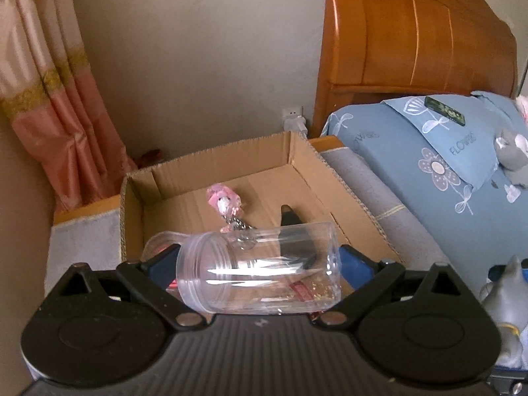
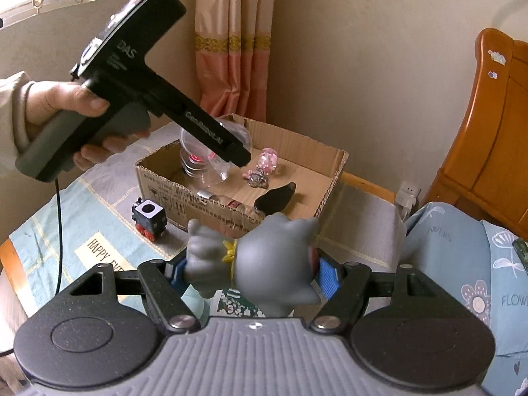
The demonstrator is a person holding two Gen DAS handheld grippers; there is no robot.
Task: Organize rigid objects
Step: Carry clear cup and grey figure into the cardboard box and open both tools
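Note:
My left gripper is shut on a clear plastic jar, held on its side over the near edge of the open cardboard box. The jar also shows in the right wrist view, under the left gripper. In the box lie a pink keychain charm and a black pointed object. My right gripper is shut on a grey cartoon figurine, held in front of the box, short of its near wall.
A small black toy train stands on the bed cover left of the box. A blue flowered pillow lies right of the box. A wooden headboard stands behind it. A pink curtain hangs at left.

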